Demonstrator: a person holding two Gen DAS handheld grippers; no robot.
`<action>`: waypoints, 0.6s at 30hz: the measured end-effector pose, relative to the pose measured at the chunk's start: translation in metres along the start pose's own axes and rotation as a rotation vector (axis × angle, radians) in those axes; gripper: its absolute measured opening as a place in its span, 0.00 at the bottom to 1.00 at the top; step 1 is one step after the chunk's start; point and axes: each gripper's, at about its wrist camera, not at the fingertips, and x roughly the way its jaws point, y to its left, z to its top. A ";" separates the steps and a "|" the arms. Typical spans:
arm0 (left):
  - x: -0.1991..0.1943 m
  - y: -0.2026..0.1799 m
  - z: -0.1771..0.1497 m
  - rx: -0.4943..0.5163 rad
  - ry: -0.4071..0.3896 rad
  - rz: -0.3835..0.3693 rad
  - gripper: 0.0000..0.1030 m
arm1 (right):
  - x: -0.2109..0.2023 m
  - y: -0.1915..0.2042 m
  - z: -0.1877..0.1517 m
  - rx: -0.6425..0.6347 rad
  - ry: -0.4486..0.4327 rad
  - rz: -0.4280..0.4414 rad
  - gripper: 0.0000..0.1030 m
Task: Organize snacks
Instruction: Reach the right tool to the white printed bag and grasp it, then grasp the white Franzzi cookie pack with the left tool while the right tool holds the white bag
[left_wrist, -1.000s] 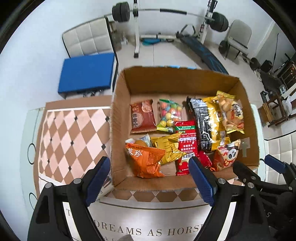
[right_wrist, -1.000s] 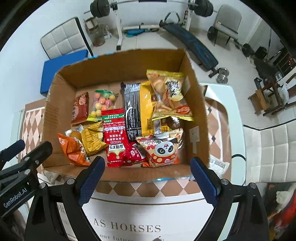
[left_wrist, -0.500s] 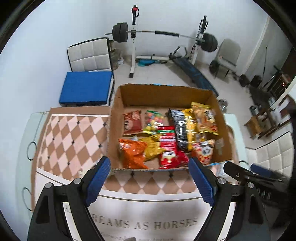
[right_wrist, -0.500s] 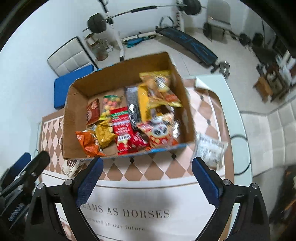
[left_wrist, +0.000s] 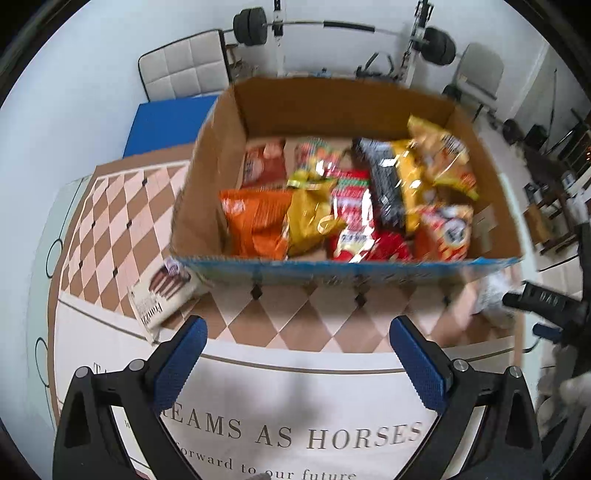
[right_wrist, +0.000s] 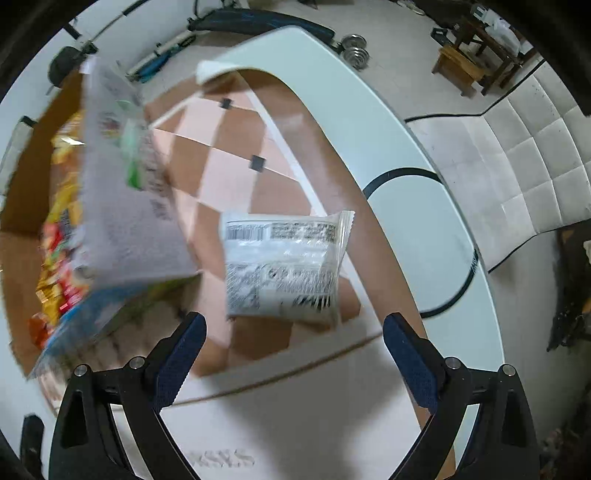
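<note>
Poised wide open just short of white packet (right_wrist: 284, 266), right gripper (right_wrist: 293, 343): light, soft, slippery film, best pinched across its flat middle.

A home gym room: a loaded barbell (left_wrist: 347, 27) on its rack, padded chairs (left_wrist: 184, 64), tiled floor.

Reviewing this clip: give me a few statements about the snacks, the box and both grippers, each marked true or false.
1. The cardboard box holds several snack bags. True.
2. The white packet lies inside the box. False: it lies on the checkered mat, beside the box.
3. The right gripper grips the white packet. False: its jaws stand open and empty, above it.
4. The left gripper holds nothing. True; its jaws are opening.
5. A chocolate biscuit packet lies outside the box. True.
</note>
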 end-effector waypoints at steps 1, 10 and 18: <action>0.007 -0.001 -0.002 -0.002 0.014 0.006 0.98 | 0.008 0.001 0.003 -0.001 0.005 0.000 0.96; 0.032 0.003 -0.010 0.013 0.047 0.057 0.98 | 0.051 0.021 0.016 -0.054 0.054 -0.079 0.87; 0.033 0.035 -0.022 0.044 0.053 0.094 0.98 | 0.046 0.031 -0.022 -0.116 0.086 -0.061 0.71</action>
